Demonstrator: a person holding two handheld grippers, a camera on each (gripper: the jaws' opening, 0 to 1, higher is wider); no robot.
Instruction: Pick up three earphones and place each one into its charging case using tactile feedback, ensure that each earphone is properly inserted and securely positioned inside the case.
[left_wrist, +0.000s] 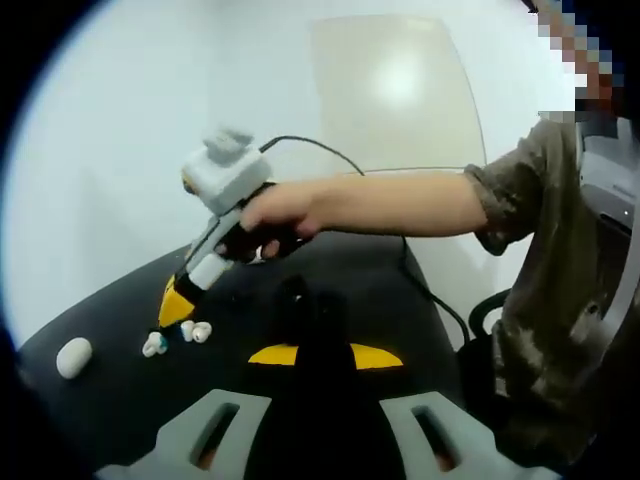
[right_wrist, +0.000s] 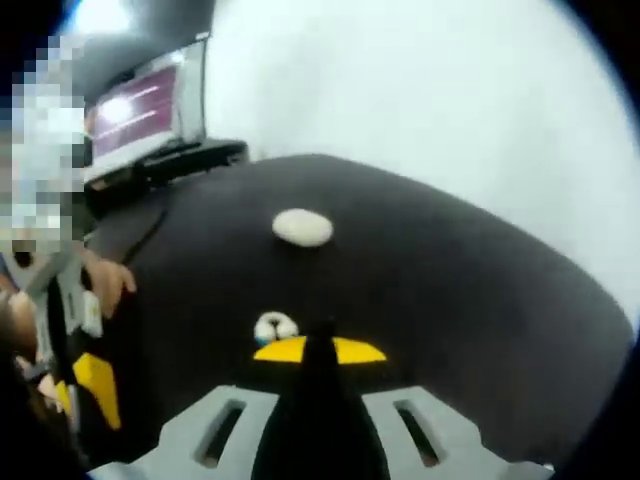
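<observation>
No writing reads anywhere; both tools (left_wrist: 325, 356) (right_wrist: 318, 350) pressed together, nothing between, near earphones (left_wrist: 195, 331).

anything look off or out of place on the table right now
Nothing looks damaged or spilled. Three small white earphones lie loose in a cluster on the black tabletop, apart from the closed white oval charging case. The right gripper points down beside them.

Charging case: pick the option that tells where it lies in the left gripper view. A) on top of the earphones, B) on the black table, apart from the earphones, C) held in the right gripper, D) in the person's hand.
B: the white charging case lies alone on the black table, clear of the earphones beside the right gripper.
</observation>
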